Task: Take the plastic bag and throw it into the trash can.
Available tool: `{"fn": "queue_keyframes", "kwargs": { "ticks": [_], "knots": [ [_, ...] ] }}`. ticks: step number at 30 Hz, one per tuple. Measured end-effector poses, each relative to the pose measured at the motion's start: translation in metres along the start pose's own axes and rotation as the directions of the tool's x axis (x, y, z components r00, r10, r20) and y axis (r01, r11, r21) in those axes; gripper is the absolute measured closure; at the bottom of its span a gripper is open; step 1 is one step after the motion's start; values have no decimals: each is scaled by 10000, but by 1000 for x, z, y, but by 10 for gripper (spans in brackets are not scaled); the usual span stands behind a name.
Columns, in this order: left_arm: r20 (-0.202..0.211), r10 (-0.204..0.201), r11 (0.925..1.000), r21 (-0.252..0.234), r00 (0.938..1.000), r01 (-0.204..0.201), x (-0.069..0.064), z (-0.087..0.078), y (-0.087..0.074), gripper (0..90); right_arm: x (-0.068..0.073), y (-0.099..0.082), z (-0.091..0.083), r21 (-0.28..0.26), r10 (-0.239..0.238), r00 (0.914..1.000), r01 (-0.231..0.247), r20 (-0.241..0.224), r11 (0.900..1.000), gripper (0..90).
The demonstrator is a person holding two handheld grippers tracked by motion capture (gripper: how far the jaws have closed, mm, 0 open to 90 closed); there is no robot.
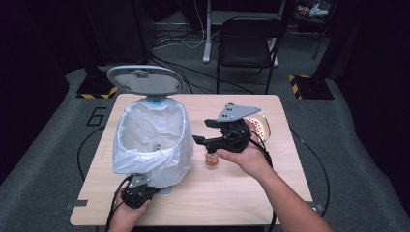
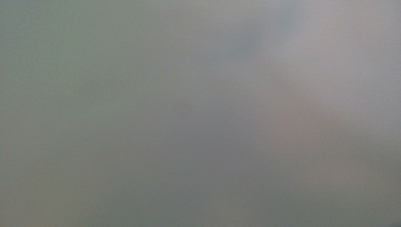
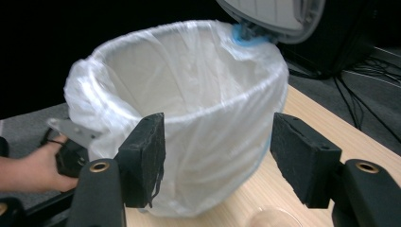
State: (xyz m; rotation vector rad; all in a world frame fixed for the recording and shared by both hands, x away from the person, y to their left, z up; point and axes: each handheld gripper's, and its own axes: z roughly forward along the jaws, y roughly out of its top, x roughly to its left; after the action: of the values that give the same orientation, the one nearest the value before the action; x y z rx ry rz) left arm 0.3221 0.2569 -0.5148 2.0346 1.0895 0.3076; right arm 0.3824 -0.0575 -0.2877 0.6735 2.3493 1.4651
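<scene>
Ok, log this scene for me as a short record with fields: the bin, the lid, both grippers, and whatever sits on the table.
bin: lined with a white bag, on the wooden table
lid: grey lid standing open at the far side
left gripper: shut, at the bin's near base
right gripper: open, nothing between the jaws, facing the bin
small glass: amber contents, below the right gripper

One lined bin (image 1: 151, 140), one small cup (image 1: 211, 158), one plate (image 1: 258, 124), two tongs.

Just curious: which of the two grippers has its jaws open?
The right gripper, beside the lined bin; its pads stand apart, empty. The left gripper at the bin's base is shut.
</scene>
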Motion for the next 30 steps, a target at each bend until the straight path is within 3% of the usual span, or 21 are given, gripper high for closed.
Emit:
{"fn": "queue_keyframes", "kwargs": {
  "ticks": [5, 22, 30],
  "knots": [
    [3, 6, 10000, 2, 10000, -6, 0, 0, 0, 900, -8, -19, 0, 167, 299, 9994, -302, 186, 9994, 369],
    [1, -9, 10000, 2, 10000, 9, 0, 0, 0, 900, -17, -82, 18, 648, 346, 9904, -436, 1339, 9969, 345],
    [6, -8, 10000, 0, 10000, 8, 0, 0, 0, 900, -26, -108, 29, 746, 957, 9830, -1084, 1568, 9913, 328]
  ]
}}
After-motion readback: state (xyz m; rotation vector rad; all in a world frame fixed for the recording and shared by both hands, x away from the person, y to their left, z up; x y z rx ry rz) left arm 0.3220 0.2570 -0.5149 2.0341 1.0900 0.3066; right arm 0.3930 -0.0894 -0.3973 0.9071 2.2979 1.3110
